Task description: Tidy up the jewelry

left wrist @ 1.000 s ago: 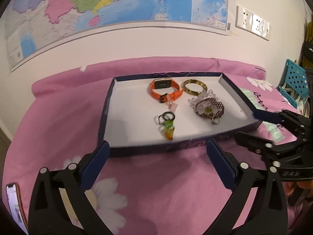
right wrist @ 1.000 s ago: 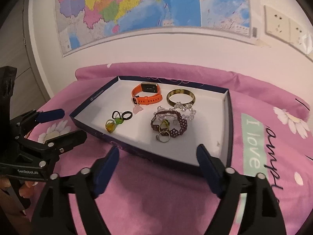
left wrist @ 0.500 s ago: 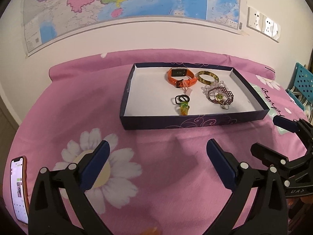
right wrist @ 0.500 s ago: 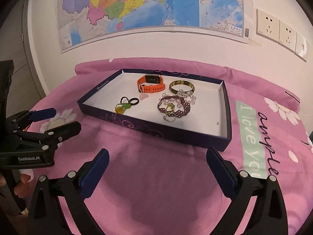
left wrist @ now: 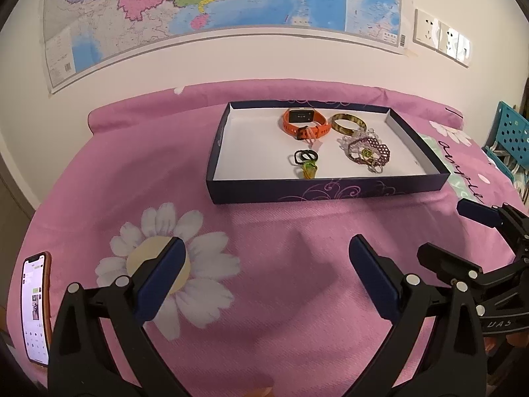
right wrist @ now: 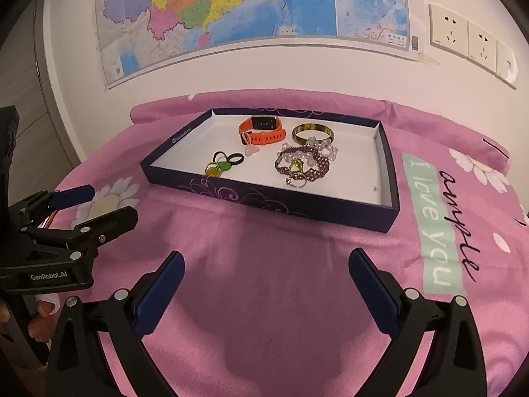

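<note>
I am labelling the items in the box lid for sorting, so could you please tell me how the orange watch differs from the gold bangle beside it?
The orange watch has a soft strap with a dark rectangular face and a buckle; the gold bangle is a plain ring with no face or clasp showing. The watch is bright orange, the bangle brownish gold and glossy. A beaded bracelet overlaps the bangle's near edge, not the watch. Both are wrist loops at the far end of the box lid.

The phone (left wrist: pixel 35 311) at the lower left of the left wrist view has a lit screen, but the text on it is way too small to read. The blue crate (left wrist: pixel 510 137) at the right edge is cut off, and the wall map (right wrist: pixel 251 10) runs out past the top of the right wrist view. Only a few fingertips (right wrist: pixel 44 309) of the hand show behind the left gripper (right wrist: pixel 99 205) at the lower left there.
</note>
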